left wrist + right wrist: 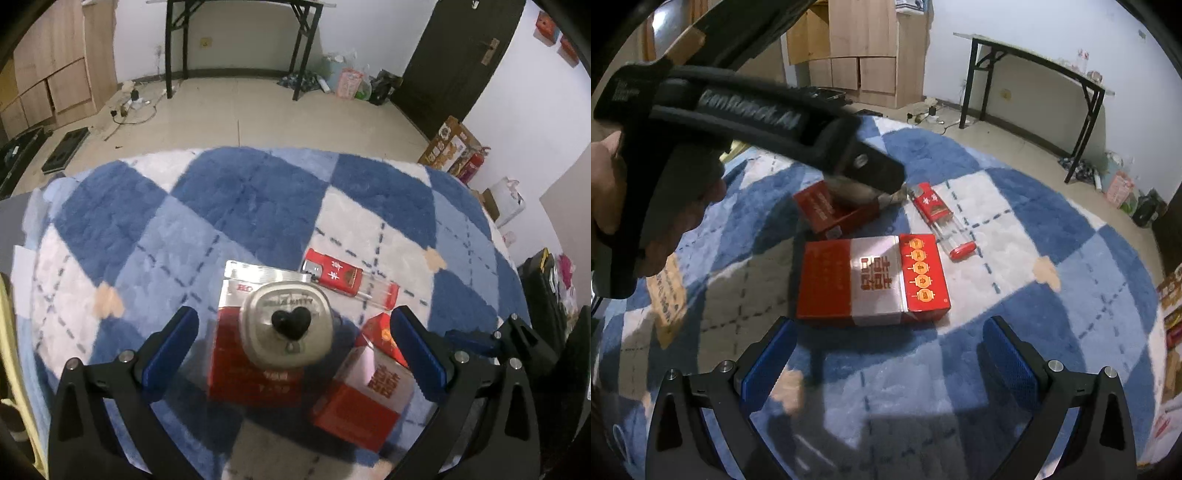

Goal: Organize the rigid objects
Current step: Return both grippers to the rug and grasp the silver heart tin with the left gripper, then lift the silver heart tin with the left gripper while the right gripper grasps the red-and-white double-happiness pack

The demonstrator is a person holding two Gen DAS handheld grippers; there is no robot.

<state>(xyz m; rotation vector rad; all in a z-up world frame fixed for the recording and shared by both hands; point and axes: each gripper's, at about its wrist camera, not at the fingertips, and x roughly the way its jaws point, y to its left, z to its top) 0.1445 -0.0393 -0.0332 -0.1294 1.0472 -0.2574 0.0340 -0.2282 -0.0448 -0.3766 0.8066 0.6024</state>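
A round table covered by a fluffy blue-and-white diamond-patterned rug [258,206] carries all the task's things, grouped near its middle. In the left wrist view, the left gripper [295,350] hangs above them with its blue-padded fingers [170,347] spread wide and nothing between them. Directly under it stands a silvery rounded metal tin with a black heart-shaped knob on its lid [286,325], sitting on top of a red rectangular box with a clear-plastic end [255,373]. Just right of that box lies a red-and-silver carton printed with a gold double-happiness sign [365,398], partly under the left gripper's right finger. Beyond the tin, a small red cigarette-style pack with a clear plastic sleeve [343,277] lies flat on a white patch of the rug, just apart from the others.

The right wrist view shows the right gripper [886,354] low over the near rug, its fingers [1008,354] likewise wide apart and empty. The red-and-silver carton [871,280] lies just ahead of it, the small red pack [934,210] farther off to the right. The black body of the left gripper [738,110], gripped by a person's hand [613,192], crosses the upper left and hides most of the tin and part of the red box [827,214].

Around the table: a black folding desk [240,37], wooden cabinets [55,74], a dark door [454,62], and bags and cartons on the floor by the walls.
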